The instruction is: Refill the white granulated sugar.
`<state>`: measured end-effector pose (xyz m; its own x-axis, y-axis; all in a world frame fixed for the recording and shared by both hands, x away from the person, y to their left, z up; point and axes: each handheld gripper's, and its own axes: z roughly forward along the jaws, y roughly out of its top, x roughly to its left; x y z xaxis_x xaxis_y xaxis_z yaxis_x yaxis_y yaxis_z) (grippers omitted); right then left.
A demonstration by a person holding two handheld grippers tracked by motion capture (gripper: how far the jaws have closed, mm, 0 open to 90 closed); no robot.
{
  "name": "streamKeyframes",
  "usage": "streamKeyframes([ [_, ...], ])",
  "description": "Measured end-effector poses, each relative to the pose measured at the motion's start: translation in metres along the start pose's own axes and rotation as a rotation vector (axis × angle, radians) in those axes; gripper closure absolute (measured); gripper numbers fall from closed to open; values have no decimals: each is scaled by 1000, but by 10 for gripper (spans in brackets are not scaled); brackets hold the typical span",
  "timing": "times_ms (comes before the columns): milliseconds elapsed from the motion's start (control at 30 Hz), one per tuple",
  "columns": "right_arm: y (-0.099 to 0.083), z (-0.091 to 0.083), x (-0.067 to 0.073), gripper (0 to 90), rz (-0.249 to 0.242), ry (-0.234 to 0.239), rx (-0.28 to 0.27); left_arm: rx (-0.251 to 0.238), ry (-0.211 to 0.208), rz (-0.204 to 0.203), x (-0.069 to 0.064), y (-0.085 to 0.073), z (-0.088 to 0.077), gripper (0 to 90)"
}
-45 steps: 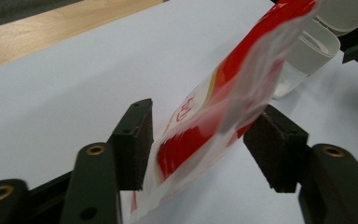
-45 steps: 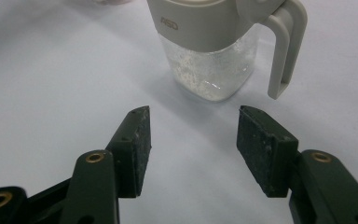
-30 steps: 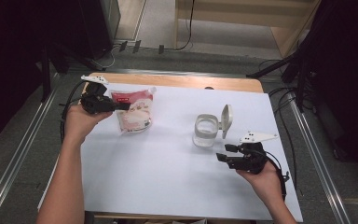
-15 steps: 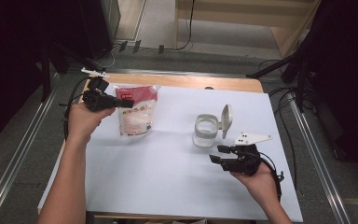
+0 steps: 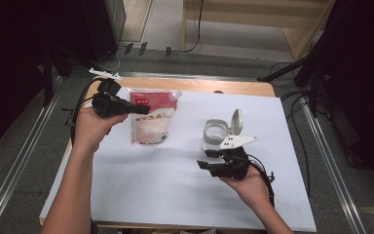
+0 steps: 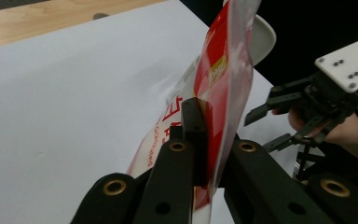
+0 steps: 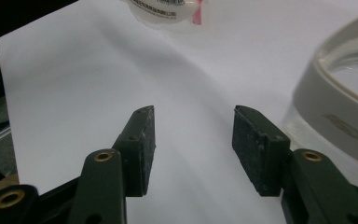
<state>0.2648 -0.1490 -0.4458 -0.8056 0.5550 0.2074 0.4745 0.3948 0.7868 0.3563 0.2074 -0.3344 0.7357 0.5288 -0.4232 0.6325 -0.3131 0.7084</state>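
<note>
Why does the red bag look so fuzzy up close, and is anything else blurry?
In the left gripper view the bag sits almost against the lens, so its print smears. In the right gripper view the jar is soft at the edge while the pads stay sharp. The high view is evenly lit, with dark surroundings.

bag print too blurred to read

Left gripper: jaws clamped on red-and-clear pouch.
Pouch: rises toward 12 o'clock.
Other gripper: 3 o'clock, jaws parted.
White sheet: 9 o'clock.
</note>
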Motion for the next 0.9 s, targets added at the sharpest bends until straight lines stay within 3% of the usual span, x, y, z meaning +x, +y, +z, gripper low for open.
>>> streamKeyframes([
  [167, 10, 19, 10, 504, -11, 22, 7, 23, -25, 7, -15, 5, 2, 900],
  [267, 15, 29, 14, 504, -20, 28, 6, 38, -10, 19, -24, 8, 4, 900],
  [433, 24, 42, 21, 507, -17, 34, 4, 46, -34, 25, -32, 10, 6, 900],
  [467, 25, 45, 21, 510, -19, 36, 2, 46, -51, 20, -34, 10, 7, 900],
  [900, 19, 80, 11, 516, 11, 18, 0, 85, -79, 28, -49, 11, 18, 900],
])
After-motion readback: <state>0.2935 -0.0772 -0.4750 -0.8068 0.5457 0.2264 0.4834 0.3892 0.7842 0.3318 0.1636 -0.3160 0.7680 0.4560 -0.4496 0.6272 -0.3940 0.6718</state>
